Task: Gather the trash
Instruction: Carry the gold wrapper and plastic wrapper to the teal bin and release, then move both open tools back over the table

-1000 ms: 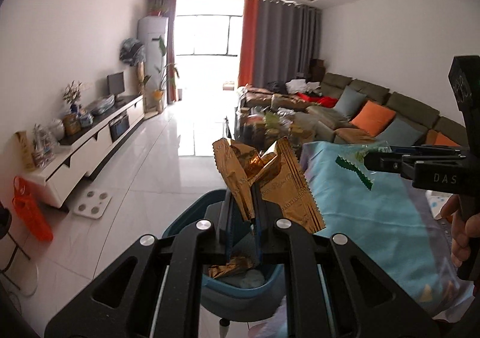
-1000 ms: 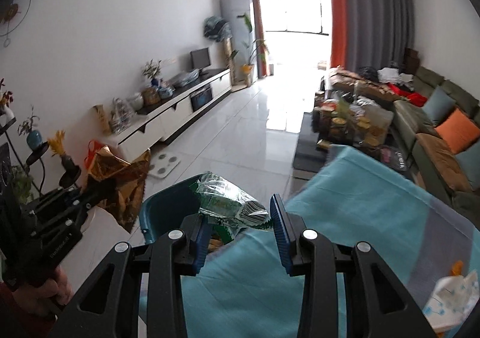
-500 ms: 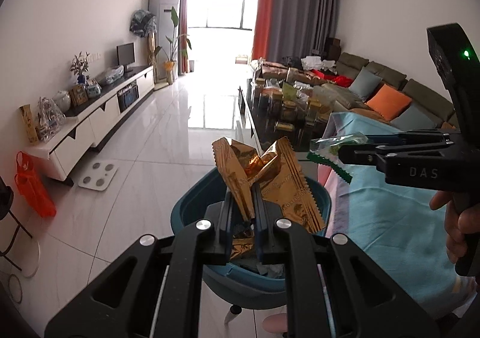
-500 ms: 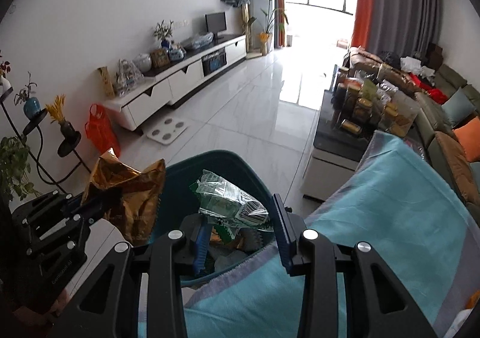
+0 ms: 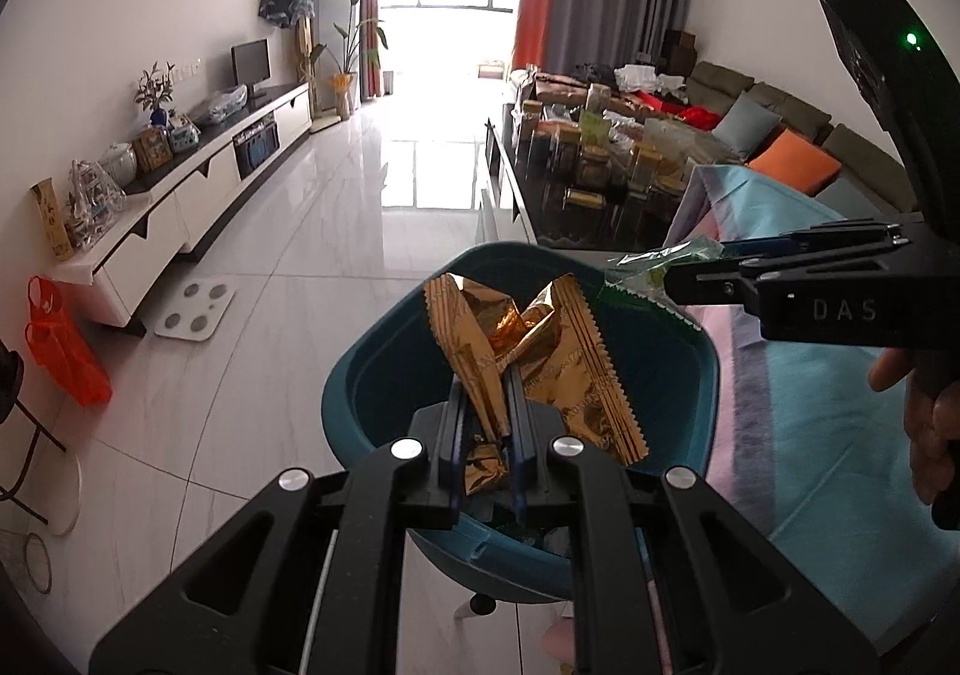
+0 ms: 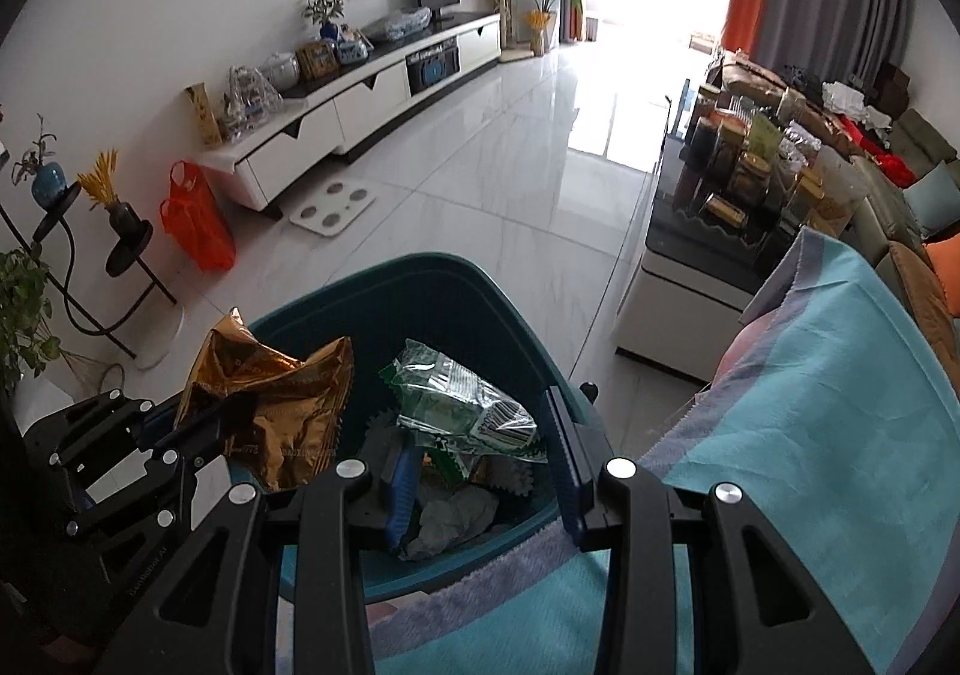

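My left gripper (image 5: 487,417) is shut on a crumpled gold foil wrapper (image 5: 534,357) and holds it over the teal trash bin (image 5: 384,375). The gold wrapper also shows in the right wrist view (image 6: 276,405). My right gripper (image 6: 480,453) has its jaws spread wide; a green and white wrapper (image 6: 462,405) rests between them, above the bin (image 6: 432,279), touching the left finger. The bin holds several pieces of trash. In the left wrist view the right gripper (image 5: 696,270) reaches in from the right with the green wrapper (image 5: 654,270).
A table with a teal cloth (image 6: 810,435) borders the bin on the right. A dark coffee table (image 5: 576,195) crowded with packages stands beyond. A white TV cabinet (image 5: 198,195), a floor scale (image 5: 195,309) and an orange bag (image 5: 60,345) lie left. A sofa (image 5: 780,135) is far right.
Both grippers have moved forward and down over the teal bin, each with its wrapper. The bin now fills the lower middle of both views.
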### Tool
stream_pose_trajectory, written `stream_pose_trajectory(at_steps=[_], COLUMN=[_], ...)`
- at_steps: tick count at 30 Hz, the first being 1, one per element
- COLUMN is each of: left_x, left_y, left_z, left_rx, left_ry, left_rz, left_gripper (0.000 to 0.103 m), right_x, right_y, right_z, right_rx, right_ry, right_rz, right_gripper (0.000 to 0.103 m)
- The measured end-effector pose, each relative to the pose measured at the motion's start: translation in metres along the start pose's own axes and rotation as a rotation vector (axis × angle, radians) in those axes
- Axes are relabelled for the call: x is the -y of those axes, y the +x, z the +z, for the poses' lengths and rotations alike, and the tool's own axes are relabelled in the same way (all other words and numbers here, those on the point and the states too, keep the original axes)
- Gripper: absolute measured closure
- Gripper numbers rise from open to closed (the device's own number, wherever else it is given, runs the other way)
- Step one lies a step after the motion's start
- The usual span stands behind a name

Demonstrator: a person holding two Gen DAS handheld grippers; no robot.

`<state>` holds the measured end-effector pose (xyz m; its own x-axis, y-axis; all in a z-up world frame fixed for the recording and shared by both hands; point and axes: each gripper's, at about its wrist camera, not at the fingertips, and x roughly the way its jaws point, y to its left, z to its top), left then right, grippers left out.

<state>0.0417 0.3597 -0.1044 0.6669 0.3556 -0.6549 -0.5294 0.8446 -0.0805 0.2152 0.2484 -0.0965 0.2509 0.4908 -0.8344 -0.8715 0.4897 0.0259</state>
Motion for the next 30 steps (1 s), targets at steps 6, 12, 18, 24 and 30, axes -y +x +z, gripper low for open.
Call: stream_pose_trajectory(at_steps=[6, 12, 18, 24, 30], left_x=[0.005, 0.011, 0.017, 0.015, 0.011], left_y=[0.022, 0.038, 0.048, 0.049, 0.040], left_z=[0.001, 0.001, 0.003, 0.002, 0.004], left_rx=[-0.036, -0.055, -0.064, -0.051, -0.027], left_ry=[0.019, 0.052, 0.063, 0.056, 0.053], left_rz=[0.004, 0.013, 0.025, 0.047, 0.078], left_gripper=[0.090, 0.087, 0.076, 0.057, 0.044], right_x=[-0.001, 0.000, 0.004, 0.010, 0.014], right_y=[0.019, 0.032, 0.039, 0.036, 0.030], right_z=[0.005, 0.008, 0.009, 0.010, 0.011], right_rx=[-0.051, -0.078, -0.094, -0.078, -0.059], right_ry=[-0.006, 0.007, 0.025, 0.053, 0.076], right_rz=[0.000, 0.017, 0.022, 0.041, 0.051], right_gripper=[0.067, 0.066, 0.060, 0.050, 0.049])
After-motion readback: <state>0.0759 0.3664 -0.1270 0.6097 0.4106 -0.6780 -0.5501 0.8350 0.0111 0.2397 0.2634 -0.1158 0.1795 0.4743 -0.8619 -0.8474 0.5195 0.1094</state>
